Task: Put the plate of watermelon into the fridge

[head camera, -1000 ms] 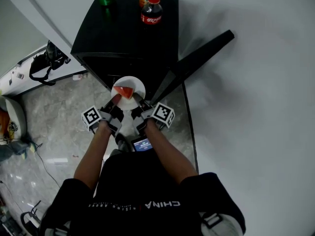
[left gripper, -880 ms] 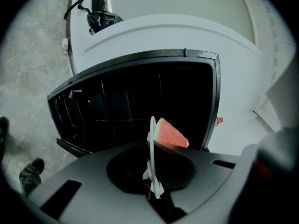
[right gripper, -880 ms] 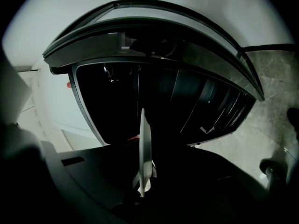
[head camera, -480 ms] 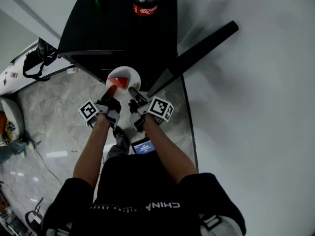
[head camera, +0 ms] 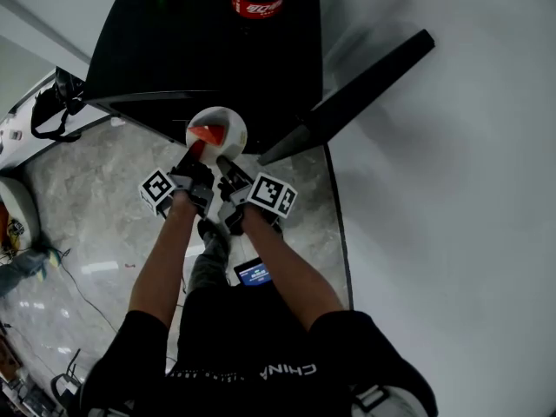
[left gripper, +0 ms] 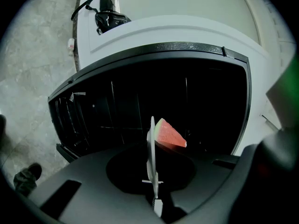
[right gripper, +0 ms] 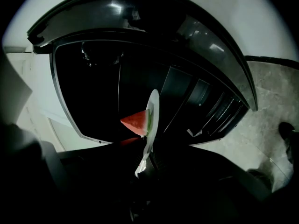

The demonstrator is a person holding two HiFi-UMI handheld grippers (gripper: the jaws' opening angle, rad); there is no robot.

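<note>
Left gripper (head camera: 195,156) and right gripper (head camera: 224,165) side by side, each nipped nearly shut on the near rim of the plate (head camera: 223,125) — held at the mouth of the open fridge (head camera: 217,55). Probably stiff, light, glazed-slick and breakable — best pinched at the rim, two points. Round, white, bearing one loose red watermelon wedge (head camera: 206,134), green-rinded.

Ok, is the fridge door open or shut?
Open. The fridge door stands swung out, and the dark interior shows behind the plate.
</note>
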